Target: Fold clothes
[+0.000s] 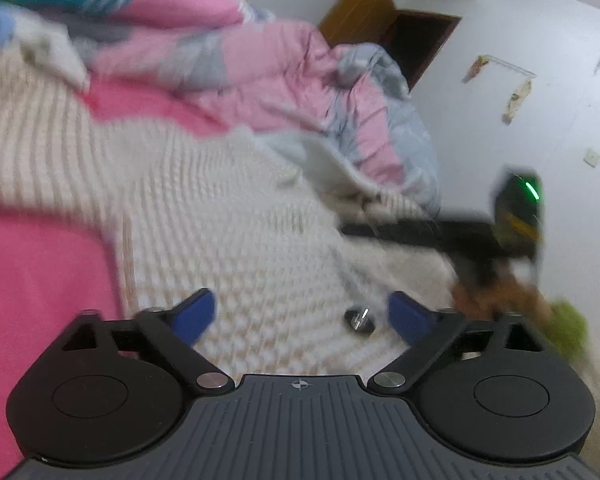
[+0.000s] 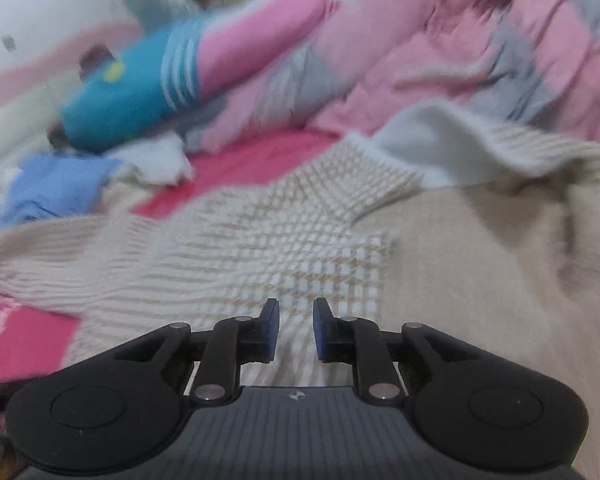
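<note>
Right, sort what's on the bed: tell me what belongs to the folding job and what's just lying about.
For the job:
- cream knit sweater, spread flat
- left gripper, open above it
- right gripper, slightly open, nothing between its fingers

Lying about:
- pink and grey duvet
- teal striped garment
- blue cloth
- pink sheet

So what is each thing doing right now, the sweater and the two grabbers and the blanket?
Cream sweater: spread out, collar flipped, not folded.
Left gripper: wide open, empty.
Right gripper: slightly open, empty.
Pink-and-grey quilt: bunched up.
Wooden door: open.
</note>
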`<action>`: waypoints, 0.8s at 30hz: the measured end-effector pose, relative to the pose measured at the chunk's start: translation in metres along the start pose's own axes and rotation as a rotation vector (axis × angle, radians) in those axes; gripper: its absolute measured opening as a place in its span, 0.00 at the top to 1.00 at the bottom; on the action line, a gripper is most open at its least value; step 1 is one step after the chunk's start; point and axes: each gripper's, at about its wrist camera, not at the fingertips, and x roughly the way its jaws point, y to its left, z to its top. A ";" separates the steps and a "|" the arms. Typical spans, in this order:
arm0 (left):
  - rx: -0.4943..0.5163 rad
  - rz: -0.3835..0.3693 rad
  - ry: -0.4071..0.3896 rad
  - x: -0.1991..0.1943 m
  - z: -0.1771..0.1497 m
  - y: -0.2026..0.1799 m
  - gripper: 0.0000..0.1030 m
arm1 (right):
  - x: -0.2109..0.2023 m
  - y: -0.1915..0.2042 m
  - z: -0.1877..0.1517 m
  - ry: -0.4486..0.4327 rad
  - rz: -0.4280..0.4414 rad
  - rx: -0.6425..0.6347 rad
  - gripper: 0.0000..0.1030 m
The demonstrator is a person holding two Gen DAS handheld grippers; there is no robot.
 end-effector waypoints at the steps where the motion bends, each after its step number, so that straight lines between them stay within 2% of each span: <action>1: 0.022 0.006 -0.017 -0.003 0.007 -0.005 0.01 | -0.013 0.003 -0.010 0.003 -0.020 -0.017 0.82; 5: 0.083 0.030 -0.009 0.015 0.044 -0.016 0.01 | -0.052 -0.004 -0.043 0.047 -0.120 -0.028 0.82; 10: 0.144 0.059 0.037 0.075 0.069 -0.015 0.01 | -0.065 -0.034 -0.059 0.012 -0.216 0.021 0.82; 13: 0.146 0.128 0.111 0.116 0.060 -0.005 0.01 | -0.059 -0.056 -0.082 0.055 -0.248 -0.001 0.82; 17: 0.080 0.202 0.184 0.138 0.038 0.017 0.01 | -0.079 -0.063 -0.075 0.085 -0.304 0.017 0.81; 20: 0.102 0.156 0.207 0.137 0.038 0.015 0.00 | -0.084 -0.063 -0.055 0.033 -0.302 -0.021 0.81; 21: 0.114 0.162 0.209 0.138 0.037 0.014 0.00 | -0.078 -0.067 -0.052 0.031 -0.315 -0.039 0.81; 24: 0.148 0.181 0.211 0.139 0.035 0.008 0.00 | -0.055 -0.087 -0.055 0.073 -0.381 -0.084 0.81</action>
